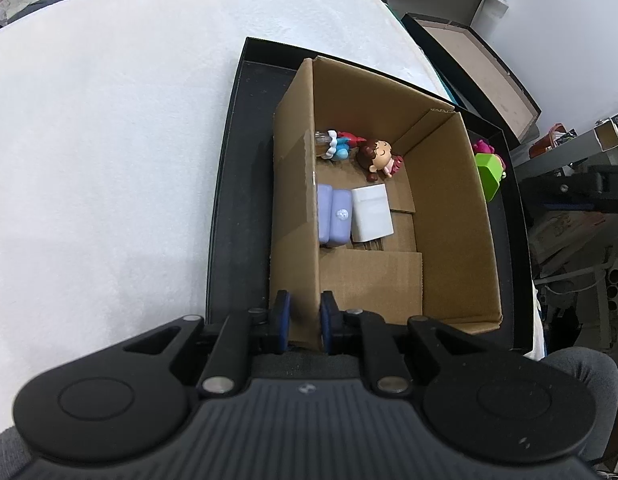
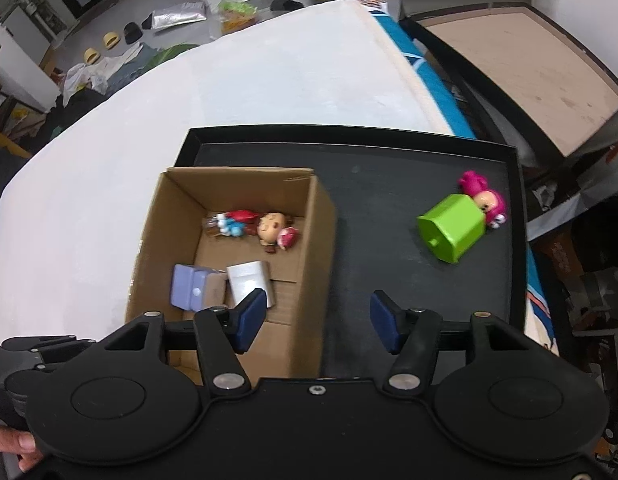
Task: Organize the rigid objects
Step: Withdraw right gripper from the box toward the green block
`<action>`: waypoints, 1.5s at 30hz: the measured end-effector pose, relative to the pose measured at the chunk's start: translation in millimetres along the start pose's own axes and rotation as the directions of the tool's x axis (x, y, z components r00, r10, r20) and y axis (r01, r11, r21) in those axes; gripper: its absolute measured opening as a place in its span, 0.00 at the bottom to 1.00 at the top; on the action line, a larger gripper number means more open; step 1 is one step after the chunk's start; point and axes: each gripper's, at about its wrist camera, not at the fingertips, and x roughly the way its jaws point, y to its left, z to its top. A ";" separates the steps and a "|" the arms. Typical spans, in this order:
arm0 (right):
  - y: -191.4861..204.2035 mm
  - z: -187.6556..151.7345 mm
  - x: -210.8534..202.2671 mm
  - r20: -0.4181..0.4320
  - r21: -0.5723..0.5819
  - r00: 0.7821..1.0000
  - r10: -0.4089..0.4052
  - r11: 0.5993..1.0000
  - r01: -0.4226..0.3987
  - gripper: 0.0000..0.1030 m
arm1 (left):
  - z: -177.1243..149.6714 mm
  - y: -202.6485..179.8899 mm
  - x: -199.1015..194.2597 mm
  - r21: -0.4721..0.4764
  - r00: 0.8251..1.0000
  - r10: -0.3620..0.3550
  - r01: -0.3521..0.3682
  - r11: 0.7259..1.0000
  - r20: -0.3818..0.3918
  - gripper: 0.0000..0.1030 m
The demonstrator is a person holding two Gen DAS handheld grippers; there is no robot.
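Left claw (image 1: 305, 316) pinches box wall (image 1: 297, 200); right claw (image 2: 317, 320) parted, empty.

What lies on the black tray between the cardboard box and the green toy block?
Nothing: in the right wrist view, the black tray is bare between the cardboard box and the green toy block.

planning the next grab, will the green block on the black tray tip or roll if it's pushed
The green block looks rigid with flat faces, so it would probably slide, not roll. It lies tilted against the pink figurine, so a push may shift both.
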 end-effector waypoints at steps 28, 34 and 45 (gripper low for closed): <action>-81.0 -20.0 -13.7 0.058 0.089 0.998 -0.021 0.996 0.016 0.83 | -0.4 -6.3 1.4 0.000 0.999 0.040 -0.040 0.999 -0.003 0.13; -93.5 -19.5 -9.5 0.062 0.115 0.998 -0.026 0.993 0.019 0.85 | 1.2 -6.1 2.9 -0.004 0.999 0.040 -0.040 0.999 -0.007 0.13; -106.0 -9.3 6.9 0.057 0.142 0.998 -0.019 0.990 0.010 0.84 | 1.1 -6.4 4.3 -0.005 0.999 0.039 -0.039 0.999 -0.011 0.13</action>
